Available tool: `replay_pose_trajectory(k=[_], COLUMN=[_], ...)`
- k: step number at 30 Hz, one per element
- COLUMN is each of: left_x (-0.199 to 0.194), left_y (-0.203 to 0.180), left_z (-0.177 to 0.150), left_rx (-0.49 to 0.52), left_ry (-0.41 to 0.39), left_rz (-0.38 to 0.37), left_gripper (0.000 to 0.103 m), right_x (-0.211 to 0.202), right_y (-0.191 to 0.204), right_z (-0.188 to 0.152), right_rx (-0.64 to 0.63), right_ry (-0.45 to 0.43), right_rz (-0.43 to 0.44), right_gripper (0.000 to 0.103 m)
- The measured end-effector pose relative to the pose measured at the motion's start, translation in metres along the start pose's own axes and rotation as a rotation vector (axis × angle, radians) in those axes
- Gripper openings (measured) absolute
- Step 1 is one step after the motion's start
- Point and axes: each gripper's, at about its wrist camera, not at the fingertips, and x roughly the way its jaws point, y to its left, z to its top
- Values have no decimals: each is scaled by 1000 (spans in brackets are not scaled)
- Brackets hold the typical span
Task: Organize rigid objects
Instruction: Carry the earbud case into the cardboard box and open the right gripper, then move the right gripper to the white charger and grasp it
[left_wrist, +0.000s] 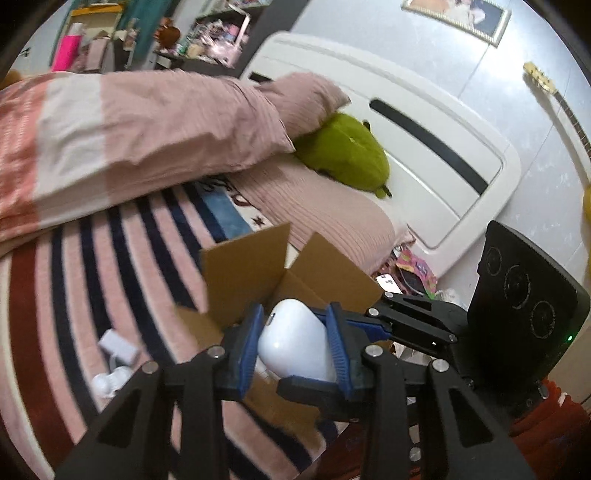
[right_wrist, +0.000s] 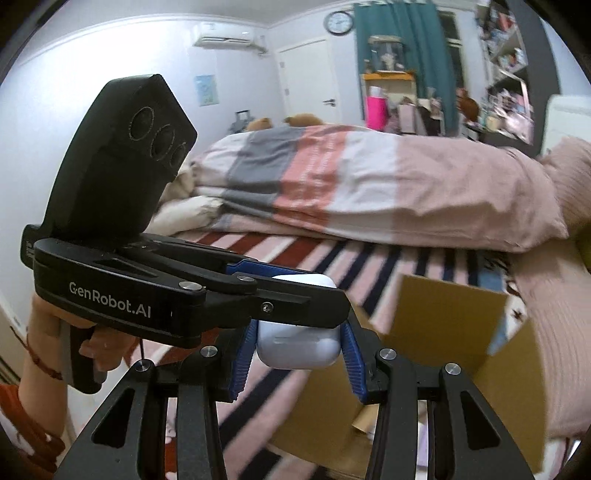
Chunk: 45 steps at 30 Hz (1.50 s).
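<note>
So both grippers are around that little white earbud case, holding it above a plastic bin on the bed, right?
Not a plastic bin: it is an open cardboard box, as the right wrist view shows. Both the left gripper and the right gripper do hold the white earbud case by it.

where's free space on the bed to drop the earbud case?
Best open patch: the striped blanket between the folded duvet and the cardboard box. The box's inside is mostly hidden. It's crowded near the small white items left of the box, and around the earbud case, with both grippers there.

Bedroom: bed (right_wrist: 369, 192) (headboard (left_wrist: 424, 122)); pillow (left_wrist: 166, 122)
</note>
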Motion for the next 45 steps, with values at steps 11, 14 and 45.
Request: replay_pose_trajectory(k=[11,14,45], left_x=[80,72,-118], left_y=[-22,-27,137], left_z=[24,24,-136], left_rx=[19,53,-202], left_ry=[184,161,-89], left_rz=[69,104,407], left_gripper=[51,66,70], right_x=[9,14,184], right_y=[-77,-82,67], right_z=[-14,-16,-65], right_rx=[94,93,-128], right_ry=[222,260,354], right_rz=[-87,-95,-108], right_gripper=[40,55,49])
